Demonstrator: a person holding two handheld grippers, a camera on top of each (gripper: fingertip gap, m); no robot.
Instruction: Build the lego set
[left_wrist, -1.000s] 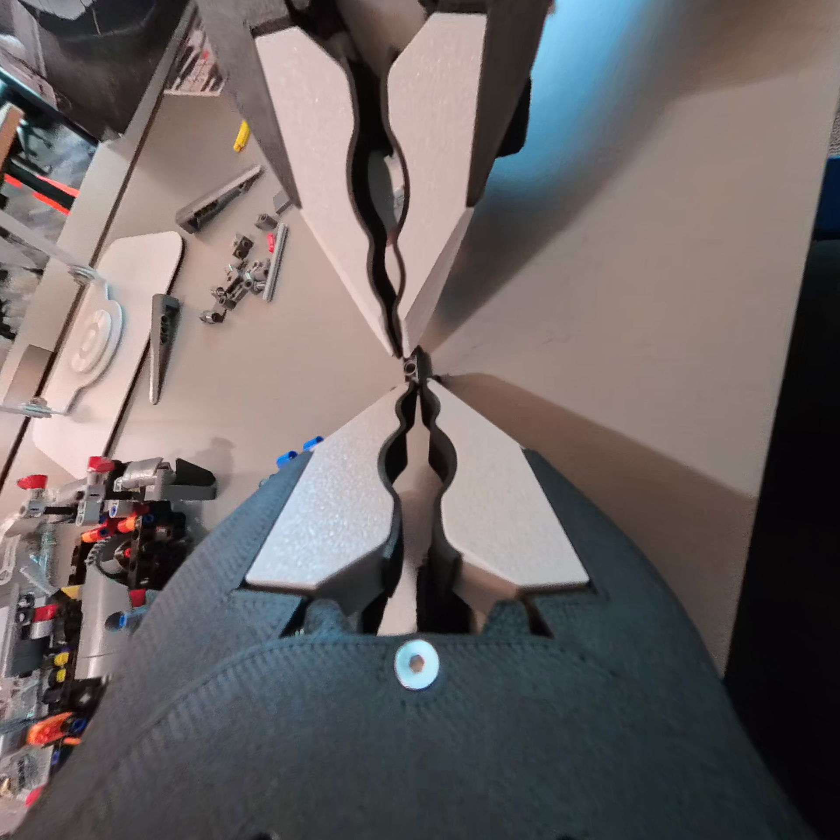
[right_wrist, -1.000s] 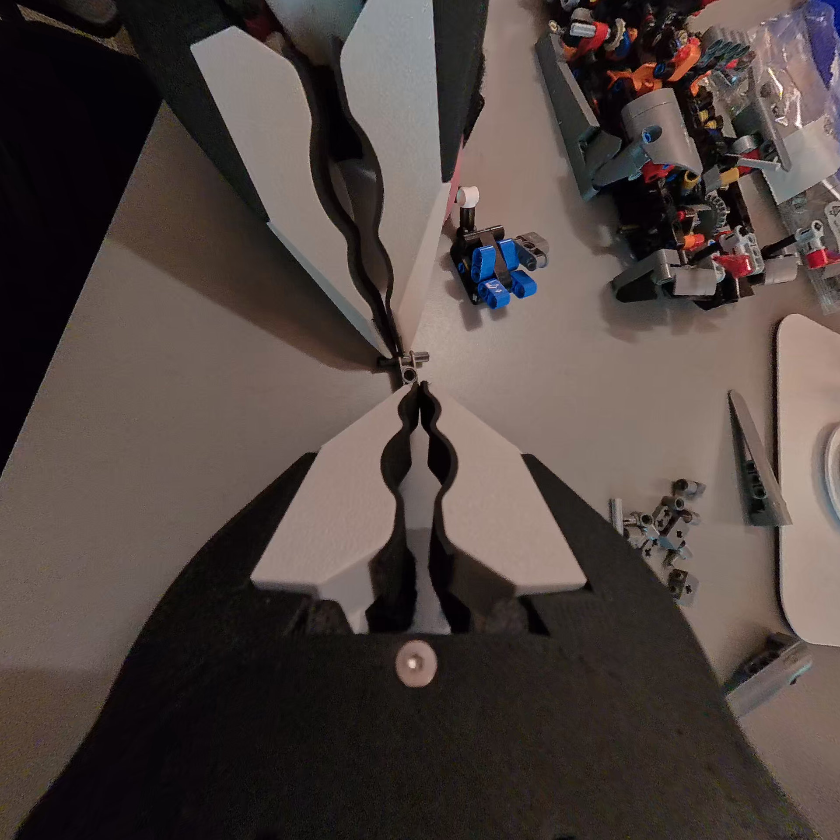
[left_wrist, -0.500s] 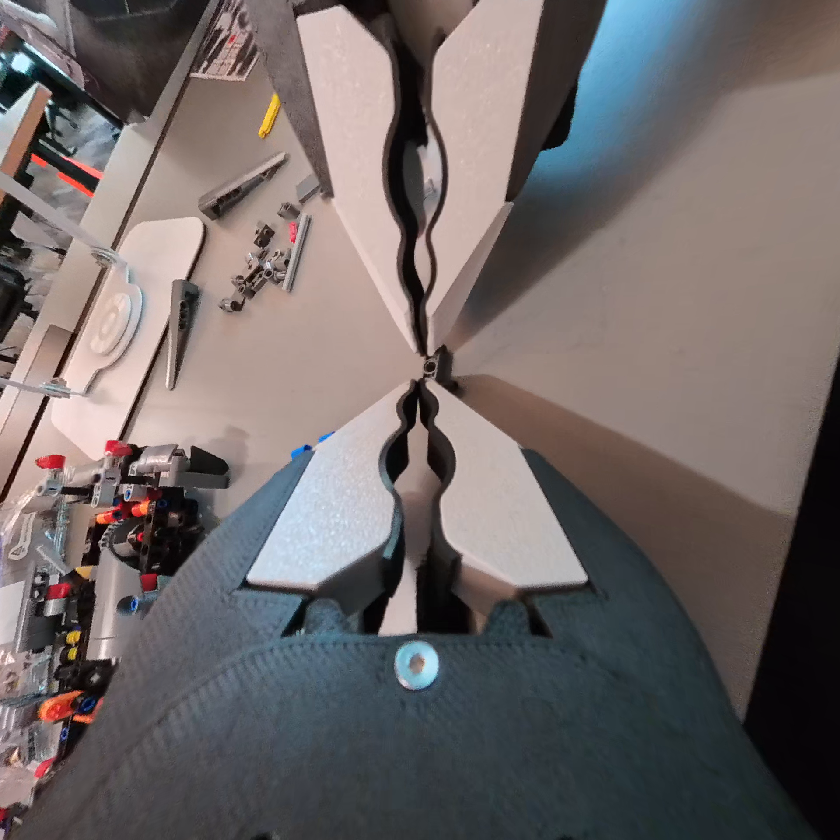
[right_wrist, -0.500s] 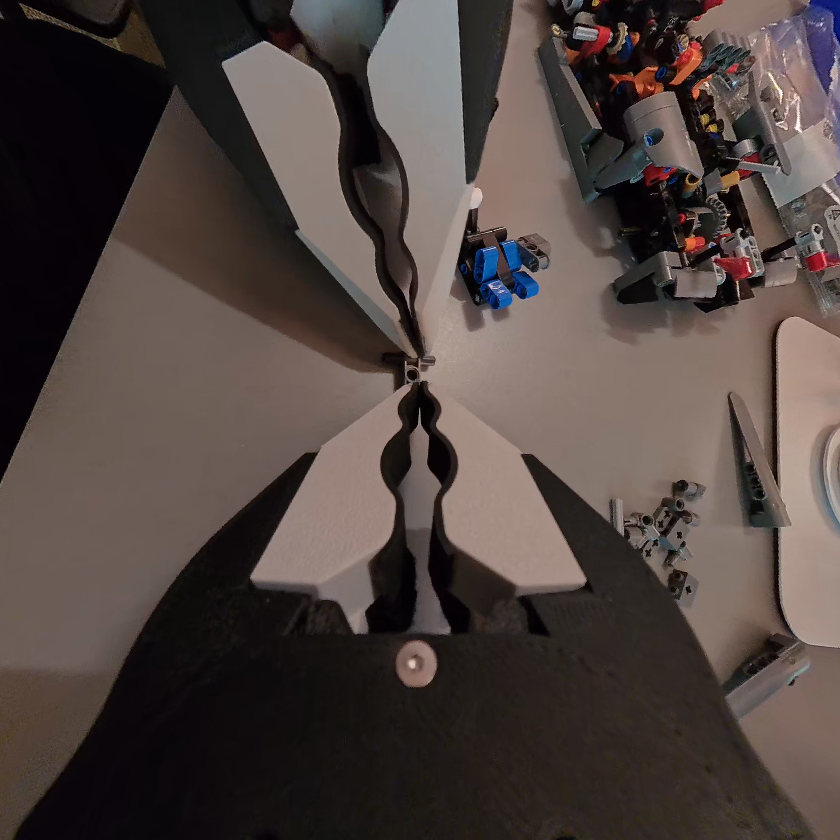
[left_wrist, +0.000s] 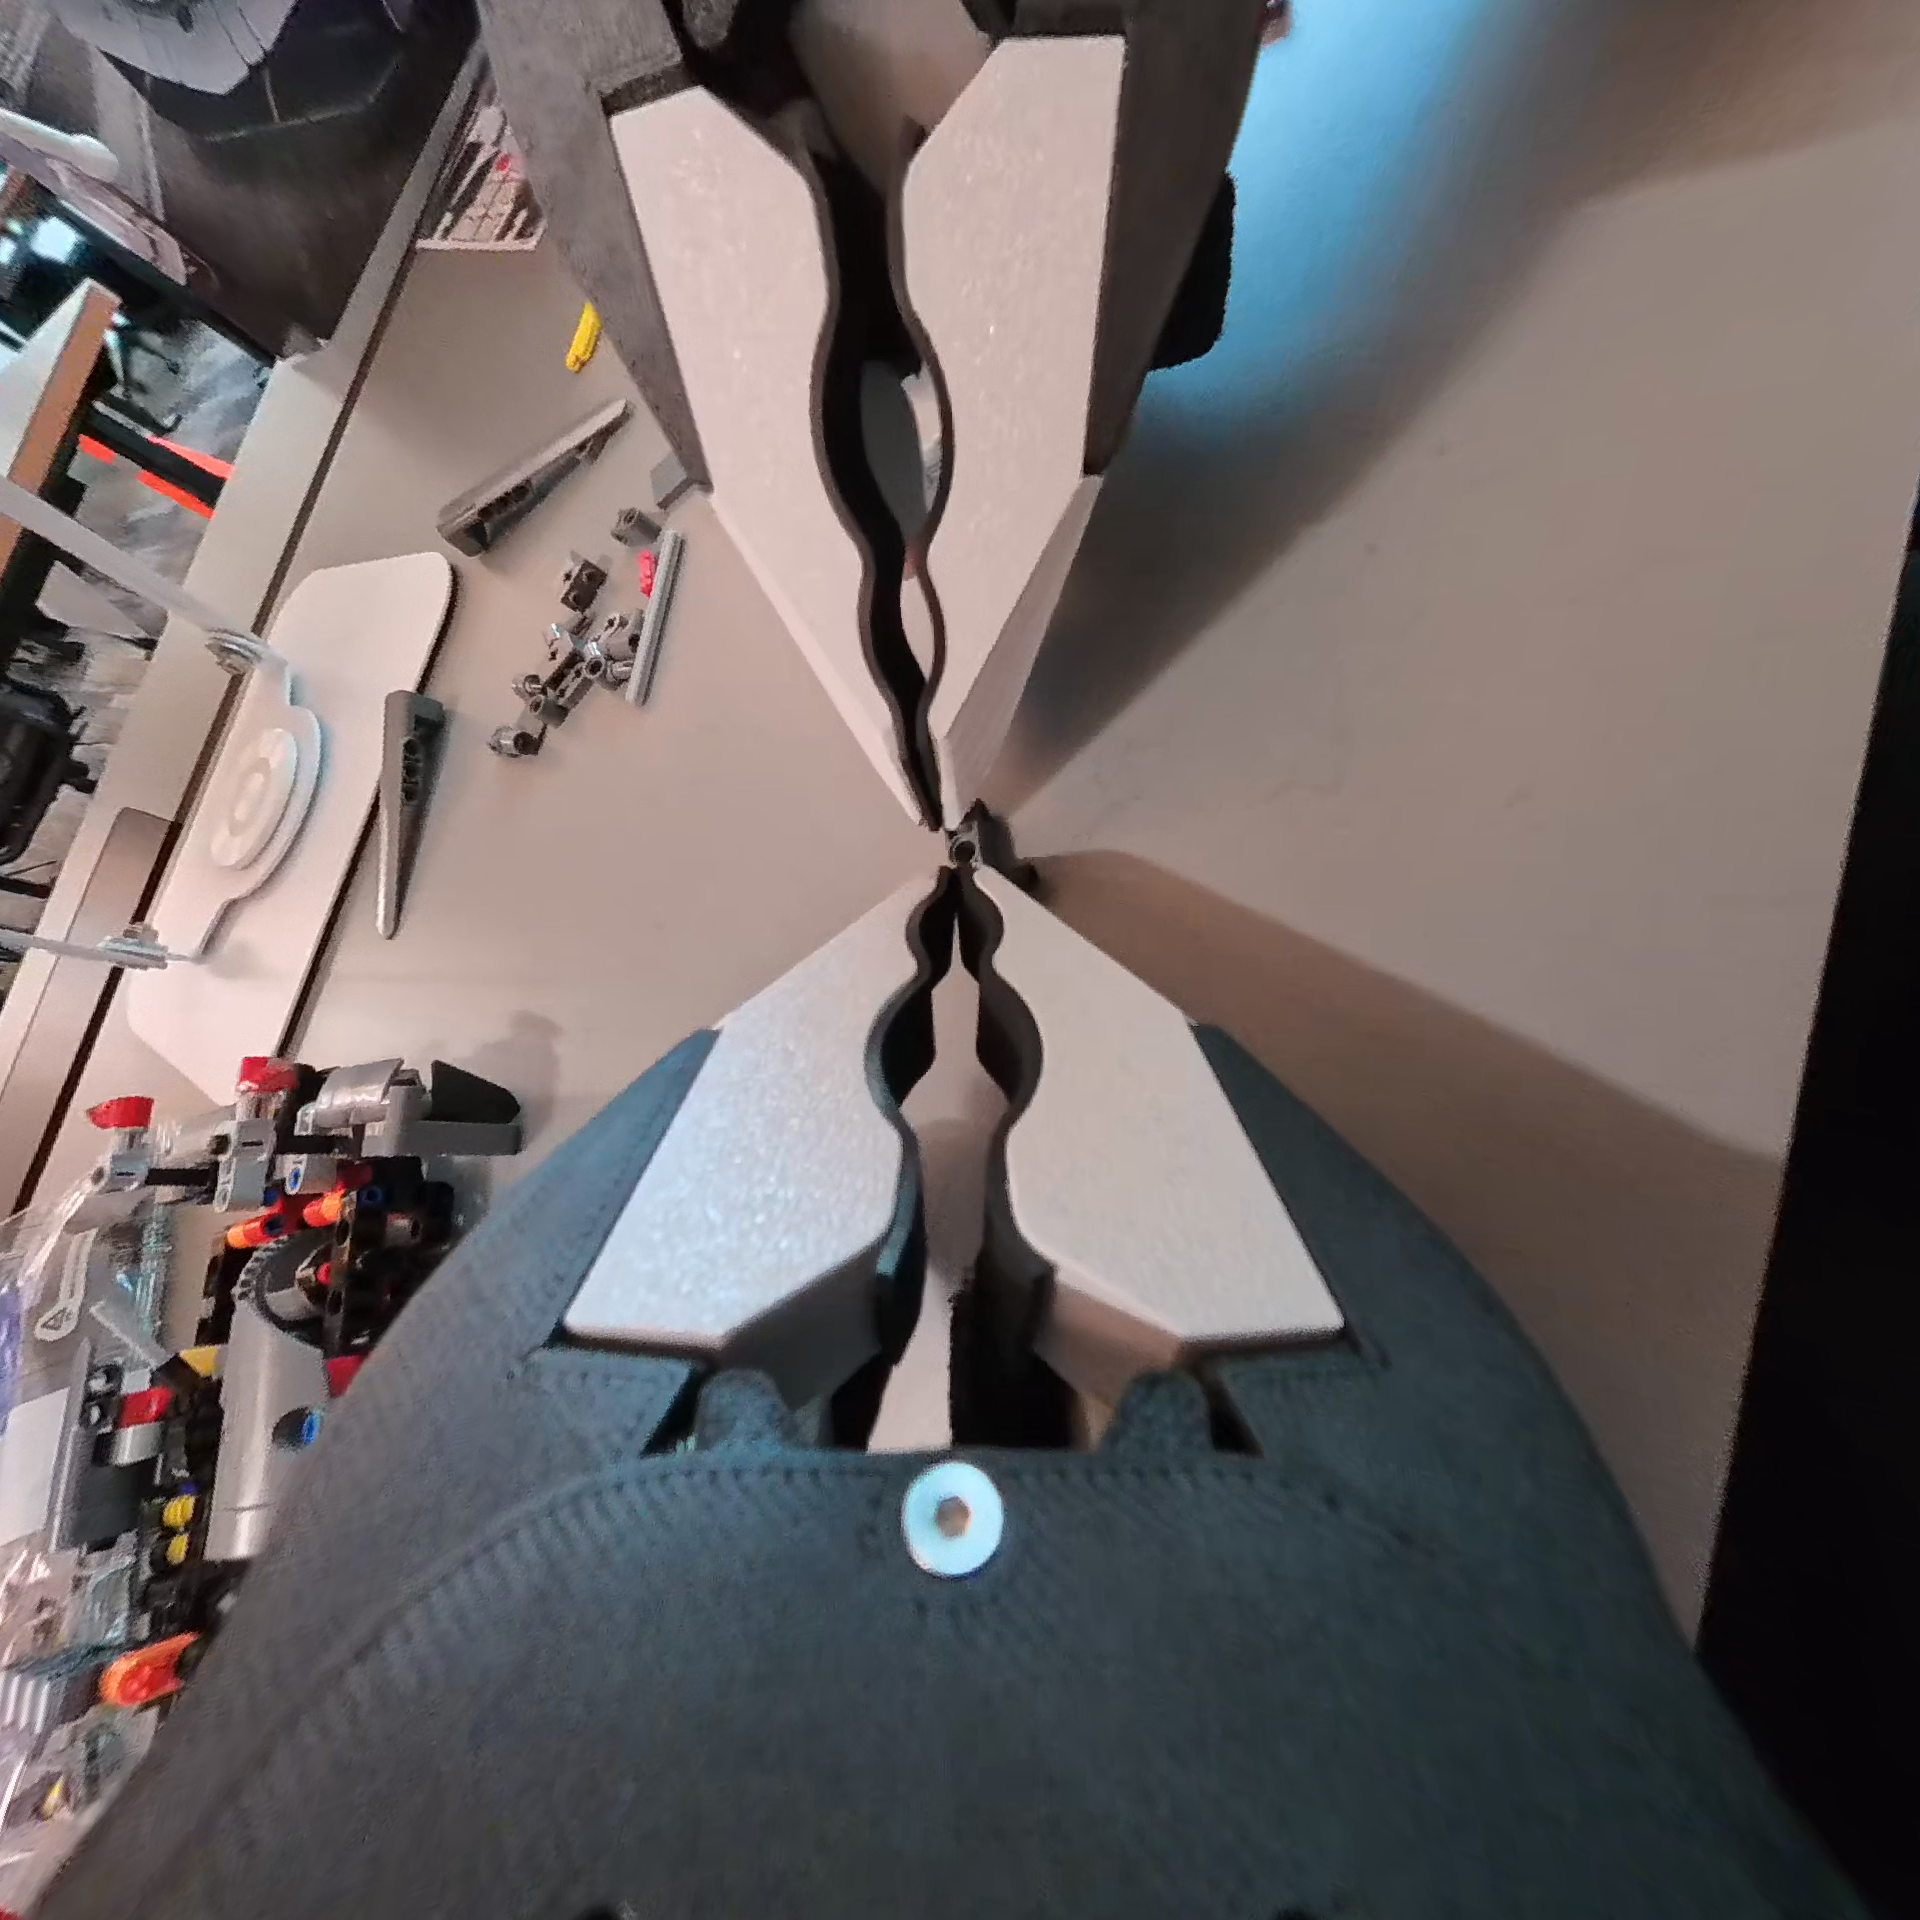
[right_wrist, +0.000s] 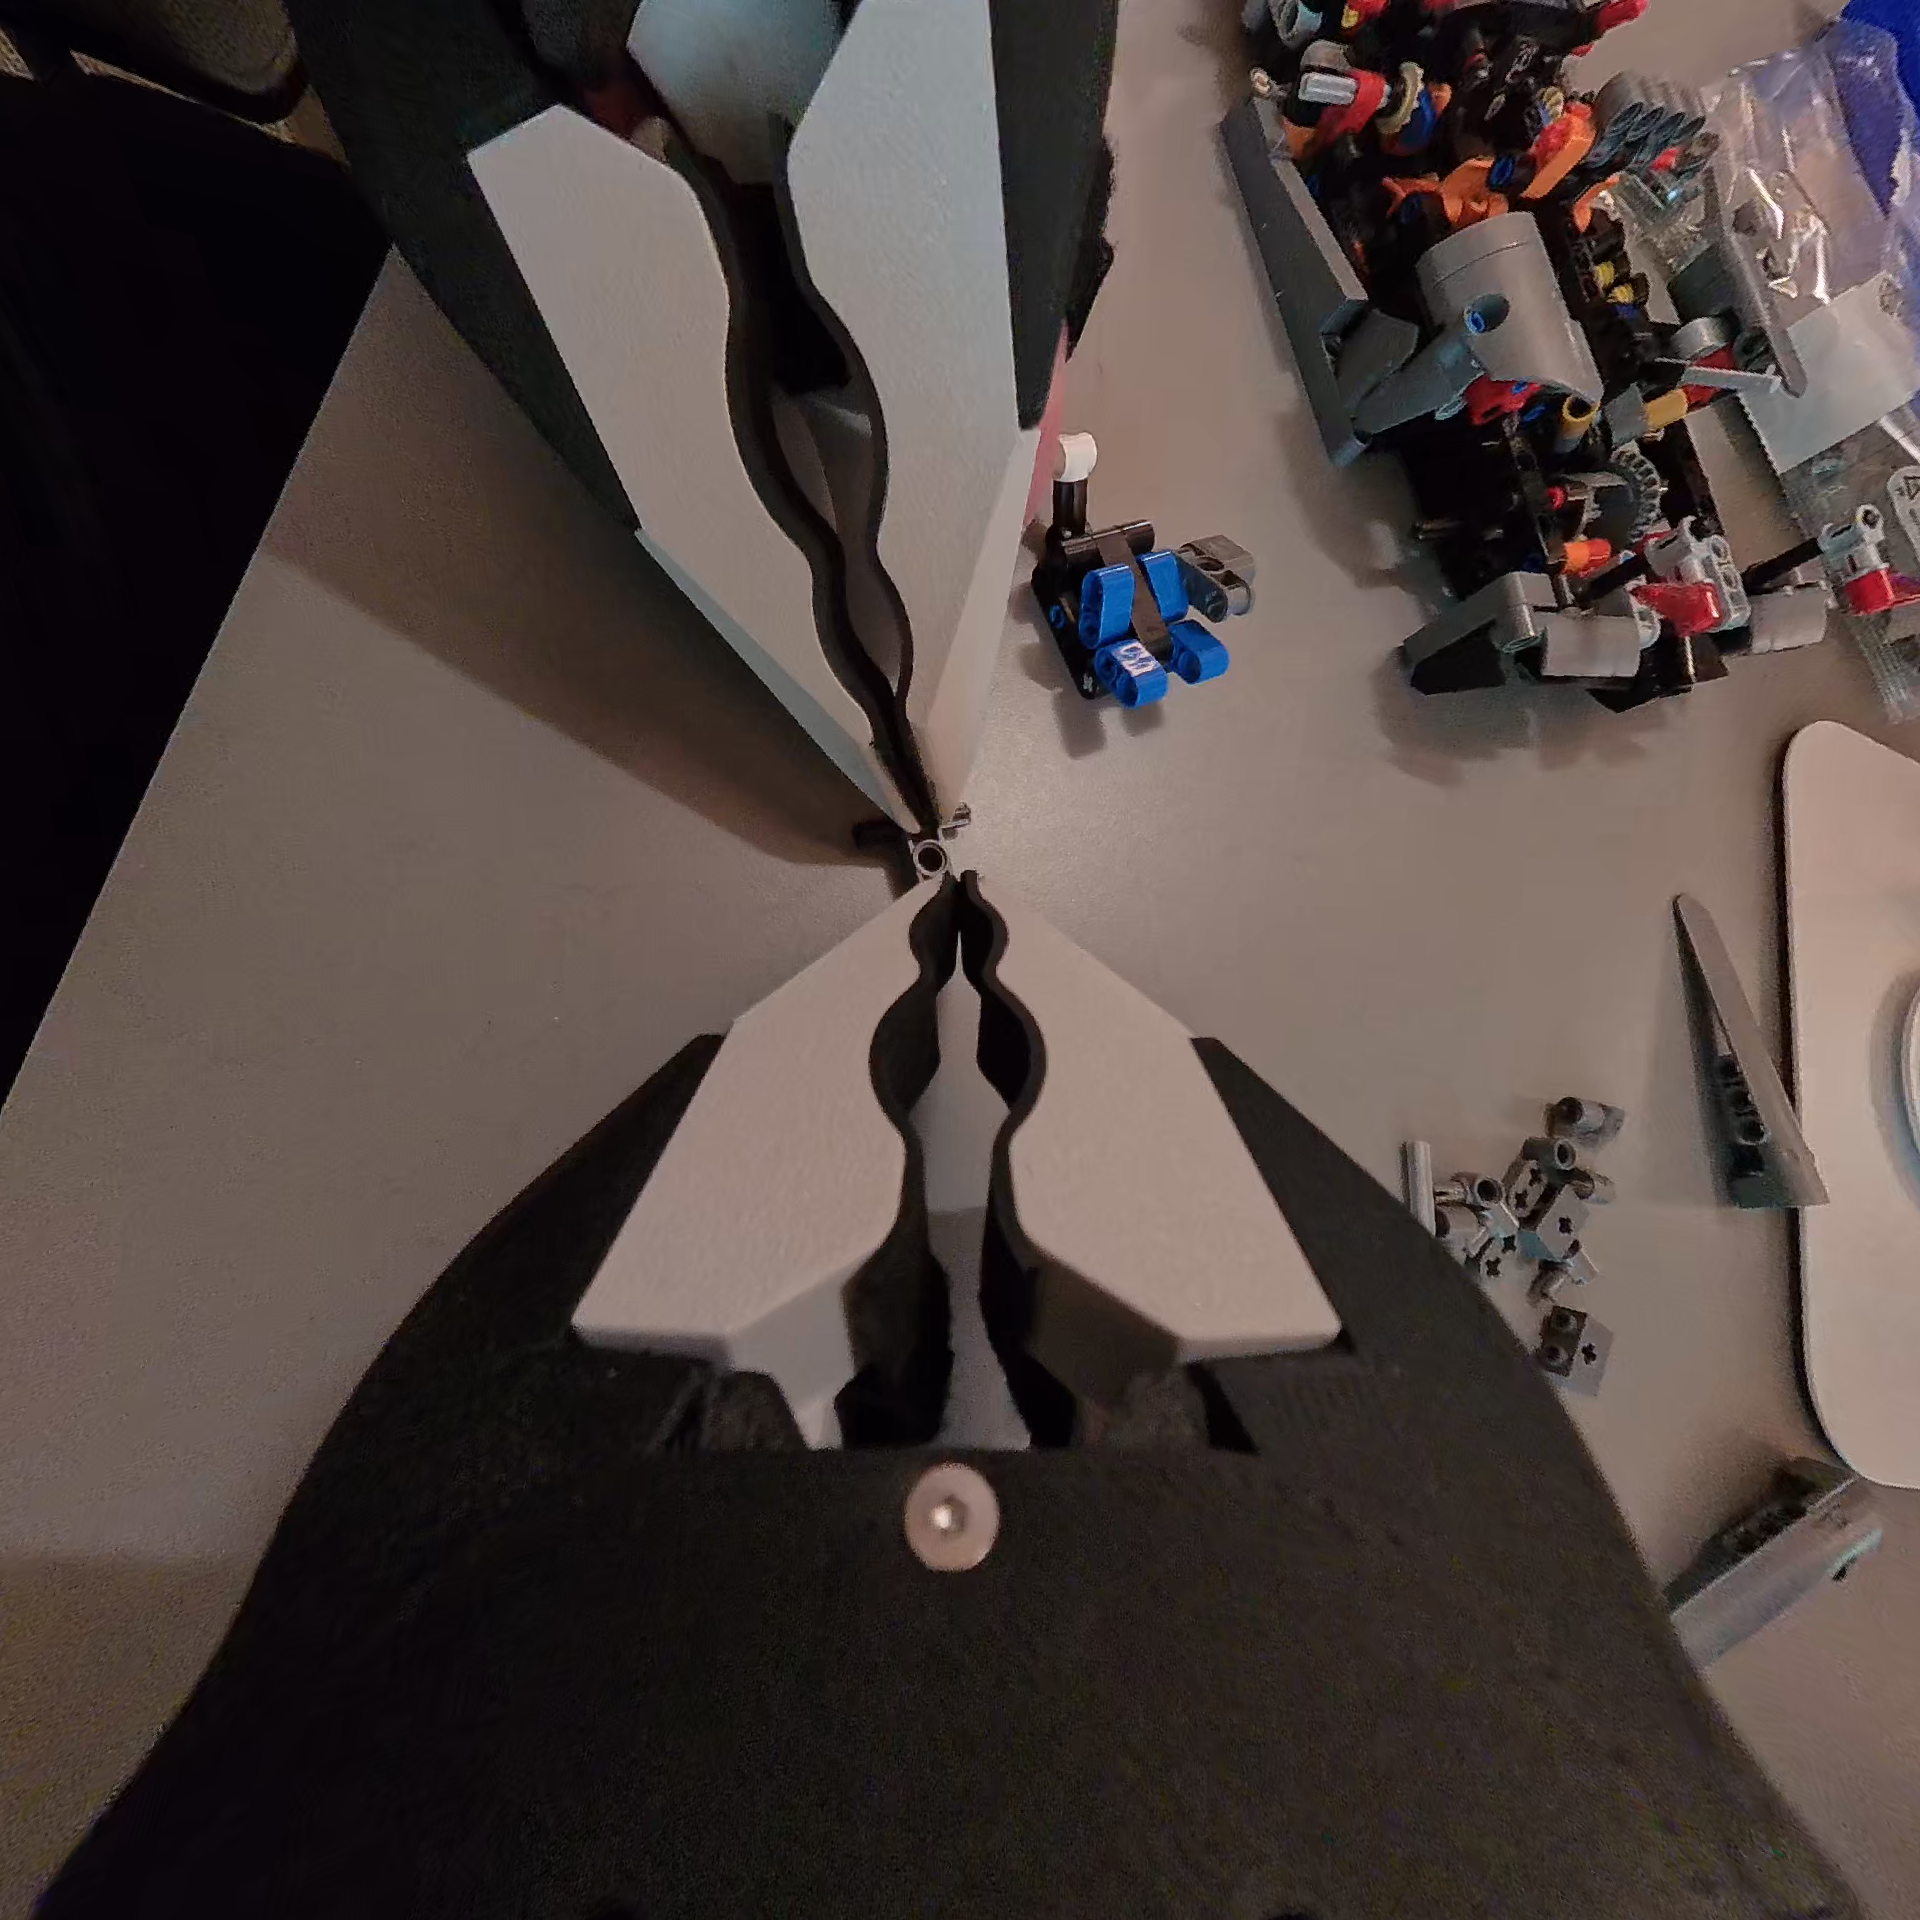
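Observation:
My left gripper and right gripper meet tip to tip above the grey table. Both are shut. The right gripper holds a small grey connector with a round hole. The left gripper comes in from the top of the right wrist view and pinches a thin pin that crosses the connector. In the left wrist view the right gripper comes from above, and the joined pieces show as a dark bit between the tips.
A partly built model lies beside plastic bags. A blue and black sub-assembly, a pile of small grey connectors, two grey tapered panels and a white pad are nearby. The table edge is at the left.
The left gripper swung slightly right and then back while both stayed tip to tip. The pin, which stuck out on both sides of the connector, now sits closer in and tilted.

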